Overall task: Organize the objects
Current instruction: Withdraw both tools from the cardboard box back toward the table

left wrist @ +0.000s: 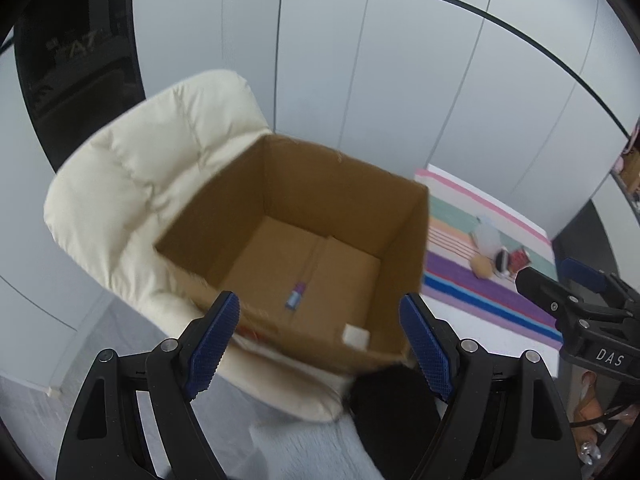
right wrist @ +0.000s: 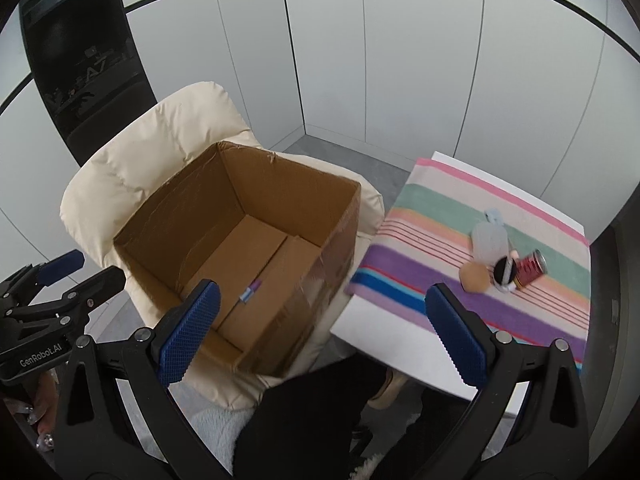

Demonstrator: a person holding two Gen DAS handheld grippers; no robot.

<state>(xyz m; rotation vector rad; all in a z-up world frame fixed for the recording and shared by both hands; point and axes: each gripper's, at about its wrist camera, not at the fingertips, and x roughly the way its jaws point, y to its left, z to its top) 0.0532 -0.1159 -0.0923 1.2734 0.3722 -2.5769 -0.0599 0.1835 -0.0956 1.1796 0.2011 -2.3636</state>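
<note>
Objects to be organized sit in a small cluster on the striped cloth point(right wrist: 420, 216) over the white desk point(right wrist: 384, 336): a translucent pale bottle point(right wrist: 489, 240), a tan round thing point(right wrist: 475, 277), a black-and-white item point(right wrist: 503, 273) I cannot identify, and a red can point(right wrist: 531, 269) lying on its side, all touching or just beside one another. One small tube-like item point(right wrist: 250, 291) already lies on the floor of the open cardboard box point(right wrist: 336, 248), which rests on a cream padded chair point(right wrist: 132, 168) just left of the desk. Both tools hang empty with fingers spread wide: the left tool point(left wrist: 320, 336) over the near edge of the box, the right tool point(right wrist: 322, 336) between box and desk. The likely next step is a pick from the cluster, and the right tool is the nearer one. Because the pieces crowd each other, it seems wise to start with an outer piece such as the can, closing across its round body so it cannot roll, and to lift straight up before swinging over the box wall. The cloth may drag or wrinkle if a finger scrapes it. Around this, pale panelled walls, a dark glass panel point(right wrist: 80, 60) and grey floor.
</note>
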